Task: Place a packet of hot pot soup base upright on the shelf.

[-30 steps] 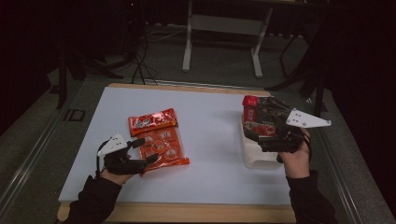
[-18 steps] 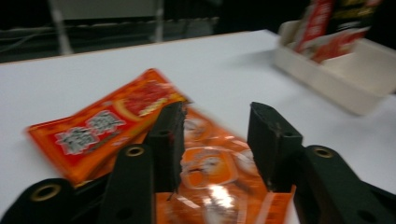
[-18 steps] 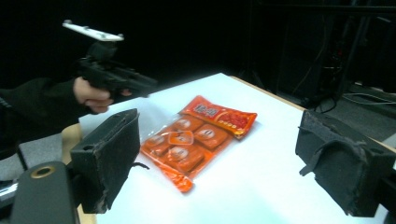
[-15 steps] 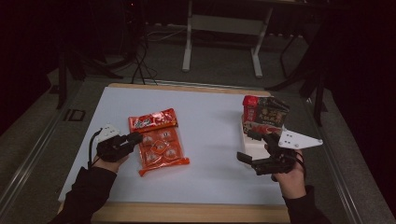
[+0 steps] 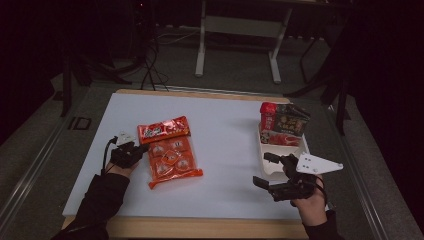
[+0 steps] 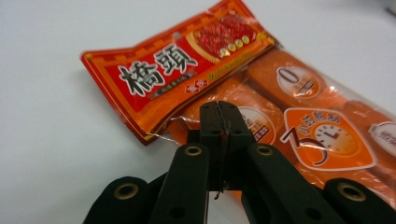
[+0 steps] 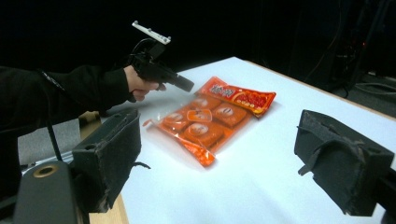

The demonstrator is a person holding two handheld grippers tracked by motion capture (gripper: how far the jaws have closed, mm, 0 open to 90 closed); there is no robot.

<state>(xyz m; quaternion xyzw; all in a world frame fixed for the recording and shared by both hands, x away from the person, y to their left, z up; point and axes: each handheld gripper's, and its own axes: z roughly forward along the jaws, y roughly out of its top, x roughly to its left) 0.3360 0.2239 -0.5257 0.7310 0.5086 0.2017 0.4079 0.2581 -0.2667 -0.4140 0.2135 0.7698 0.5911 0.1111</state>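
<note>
An orange snack pack (image 5: 170, 152) with a red header lies flat on the white table, left of centre. My left gripper (image 5: 145, 148) is at its left edge with the jaws shut; in the left gripper view the joined tips (image 6: 219, 108) sit over the pack (image 6: 299, 121), with nothing seen between them. My right gripper (image 5: 263, 170) is open near the front right, just before a white tray (image 5: 280, 149) that holds a red and dark packet (image 5: 283, 125). In the right gripper view its pads (image 7: 109, 156) stand wide apart, empty, facing the pack (image 7: 210, 121) and the left gripper (image 7: 186, 86).
The white tabletop (image 5: 225, 125) has a wooden rim (image 5: 200, 227) along its front edge. Metal stand legs (image 5: 202, 45) and cables (image 5: 150, 70) are on the dark floor beyond the far edge.
The right gripper has left the packet in the tray, drawn back toward the front edge and opened. The left gripper has shifted up to the pack's left edge and shut.
</note>
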